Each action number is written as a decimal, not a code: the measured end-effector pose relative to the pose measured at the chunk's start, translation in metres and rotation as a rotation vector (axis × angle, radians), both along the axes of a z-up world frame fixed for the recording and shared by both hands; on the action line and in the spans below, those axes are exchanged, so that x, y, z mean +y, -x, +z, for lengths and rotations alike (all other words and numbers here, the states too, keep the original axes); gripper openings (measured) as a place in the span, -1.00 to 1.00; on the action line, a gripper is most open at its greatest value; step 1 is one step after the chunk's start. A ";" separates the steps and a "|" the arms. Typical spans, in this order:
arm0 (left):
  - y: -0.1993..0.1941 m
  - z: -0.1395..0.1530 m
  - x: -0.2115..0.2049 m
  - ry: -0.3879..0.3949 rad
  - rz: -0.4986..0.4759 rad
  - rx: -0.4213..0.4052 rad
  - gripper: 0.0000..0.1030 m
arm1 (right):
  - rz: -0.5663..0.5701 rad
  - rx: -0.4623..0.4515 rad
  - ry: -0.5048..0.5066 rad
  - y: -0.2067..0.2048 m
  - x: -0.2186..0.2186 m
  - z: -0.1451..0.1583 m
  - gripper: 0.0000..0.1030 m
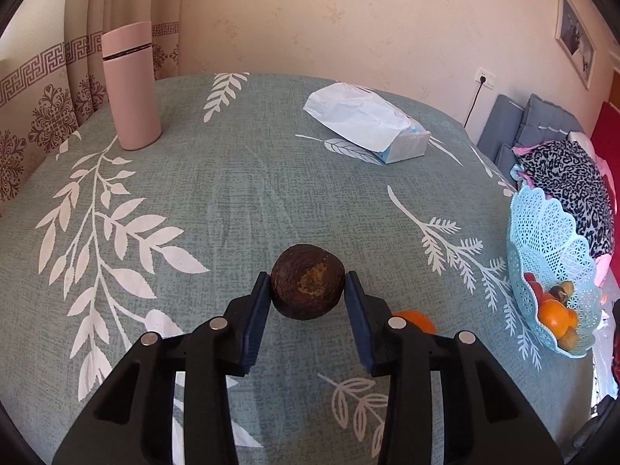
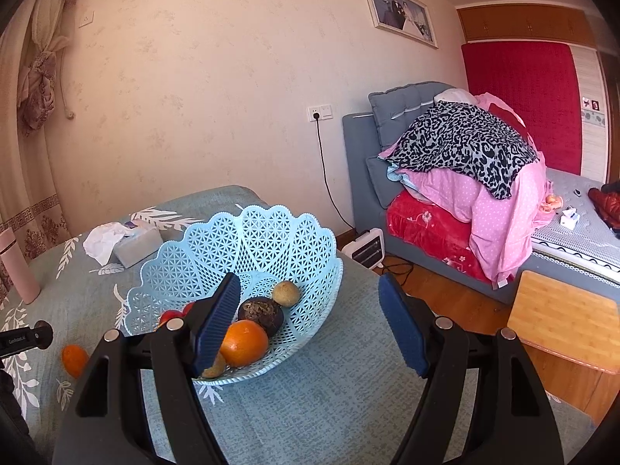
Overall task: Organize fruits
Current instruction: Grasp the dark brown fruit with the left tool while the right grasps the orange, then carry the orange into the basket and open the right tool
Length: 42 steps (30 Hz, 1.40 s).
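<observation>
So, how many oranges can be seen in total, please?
2. One orange lies in the blue basket; the other orange lies on the tablecloth beside the basket. More may be hidden behind the gripper finger or other fruit.

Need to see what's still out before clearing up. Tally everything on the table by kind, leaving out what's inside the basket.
Pink bottle: 1
Tissue pack: 1
Blue basket: 1
Dark brown fruit: 1
Orange: 1
Total: 5
</observation>
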<state>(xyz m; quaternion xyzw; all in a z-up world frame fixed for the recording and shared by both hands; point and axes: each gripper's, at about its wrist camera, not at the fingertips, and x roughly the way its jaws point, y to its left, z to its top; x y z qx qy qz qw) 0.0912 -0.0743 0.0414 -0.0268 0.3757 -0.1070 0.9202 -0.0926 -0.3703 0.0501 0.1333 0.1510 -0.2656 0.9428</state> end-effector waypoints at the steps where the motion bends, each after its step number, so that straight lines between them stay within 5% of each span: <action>1: 0.002 0.002 0.002 -0.008 0.013 -0.012 -0.24 | 0.004 0.004 0.013 0.000 0.003 0.001 0.46; 10: 0.012 0.015 0.017 -0.050 0.083 -0.074 -0.23 | 0.302 0.048 0.067 -0.019 0.072 0.026 0.46; 15: 0.016 0.018 0.027 -0.040 0.102 -0.084 -0.23 | 0.570 0.163 0.030 -0.059 0.123 0.022 0.47; 19: 0.016 0.017 0.032 -0.041 0.117 -0.087 -0.23 | 0.679 0.264 0.004 -0.087 0.152 0.005 0.47; 24: 0.016 0.015 0.035 -0.026 0.120 -0.076 -0.23 | 0.727 0.348 -0.042 -0.115 0.167 -0.011 0.44; 35: 0.016 0.012 0.035 -0.014 0.113 -0.066 -0.23 | 0.771 0.458 -0.093 -0.154 0.184 -0.031 -0.11; 42: 0.016 0.011 0.034 -0.013 0.110 -0.061 -0.23 | 0.756 0.463 -0.087 -0.155 0.184 -0.034 -0.21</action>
